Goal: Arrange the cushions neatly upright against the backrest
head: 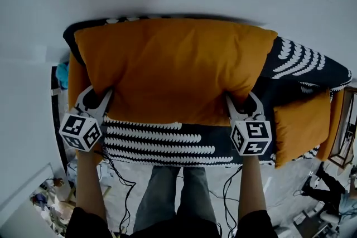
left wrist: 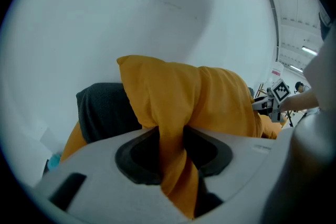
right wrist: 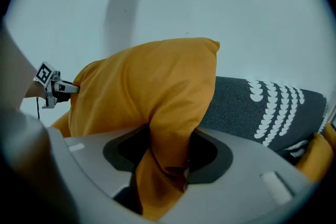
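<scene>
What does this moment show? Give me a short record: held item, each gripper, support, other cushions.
held item: large orange cushion, gripped at both near corners
left gripper: shut on the cushion's fabric at its left corner
right gripper: shut on the cushion's fabric at its right corner
support: dark patterned sofa beneath the cushion
other cushions: second orange cushion at the sofa's right end, untouched

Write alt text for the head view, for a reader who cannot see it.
The left gripper and the right gripper each pinch a lower corner of a large orange cushion, holding it over a dark sofa patterned in white; a second orange cushion lies at the right.
</scene>
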{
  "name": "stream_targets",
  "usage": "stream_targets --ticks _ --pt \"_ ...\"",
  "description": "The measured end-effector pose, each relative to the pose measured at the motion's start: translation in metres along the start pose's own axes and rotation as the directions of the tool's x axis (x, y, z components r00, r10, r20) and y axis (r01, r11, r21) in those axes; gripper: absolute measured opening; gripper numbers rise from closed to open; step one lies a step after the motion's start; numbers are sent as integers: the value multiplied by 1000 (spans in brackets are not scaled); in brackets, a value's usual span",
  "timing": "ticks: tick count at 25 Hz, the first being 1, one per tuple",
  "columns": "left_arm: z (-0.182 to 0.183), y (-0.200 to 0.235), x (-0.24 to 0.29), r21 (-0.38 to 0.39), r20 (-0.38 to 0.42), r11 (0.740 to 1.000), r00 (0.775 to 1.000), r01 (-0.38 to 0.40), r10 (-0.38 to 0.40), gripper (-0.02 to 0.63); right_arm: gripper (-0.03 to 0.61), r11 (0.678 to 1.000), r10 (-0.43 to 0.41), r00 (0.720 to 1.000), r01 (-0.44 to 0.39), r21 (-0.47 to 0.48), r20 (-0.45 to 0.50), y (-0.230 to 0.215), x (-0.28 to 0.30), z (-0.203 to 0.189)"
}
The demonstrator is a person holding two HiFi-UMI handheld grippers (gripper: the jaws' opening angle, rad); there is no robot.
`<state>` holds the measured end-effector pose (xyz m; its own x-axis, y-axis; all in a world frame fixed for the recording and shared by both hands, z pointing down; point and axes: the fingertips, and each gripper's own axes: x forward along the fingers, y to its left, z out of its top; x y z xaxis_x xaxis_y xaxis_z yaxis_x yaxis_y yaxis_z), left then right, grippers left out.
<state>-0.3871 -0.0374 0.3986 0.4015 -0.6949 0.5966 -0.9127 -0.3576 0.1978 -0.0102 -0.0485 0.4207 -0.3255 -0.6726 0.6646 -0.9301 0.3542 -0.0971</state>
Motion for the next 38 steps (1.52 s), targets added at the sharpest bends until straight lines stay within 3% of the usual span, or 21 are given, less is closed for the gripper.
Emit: stream_targets --ticks 8,17,25,30,38 --pt "-34 16 19 -10 -94 1000 996 -9 8 158 238 1000 -25 997 25 2 -78 2 23 -26" --pt "-61 25 32 -16 -143 1000 990 -26 23 172 256 999 -41 988 43 7 -147 0 41 -57" --pt "-70 38 25 -52 -133 998 990 -43 35 246 299 998 -70 978 70 -4 -196 1 44 -69" --pt "-73 34 18 -72 -112 996 993 -58 50 322 313 995 -93 982 98 23 -165 -8 25 -79" --pt "-86 4 -15 -87 -86 994 995 -59 52 341 308 990 -114 987 122 65 -111 -9 -25 -83"
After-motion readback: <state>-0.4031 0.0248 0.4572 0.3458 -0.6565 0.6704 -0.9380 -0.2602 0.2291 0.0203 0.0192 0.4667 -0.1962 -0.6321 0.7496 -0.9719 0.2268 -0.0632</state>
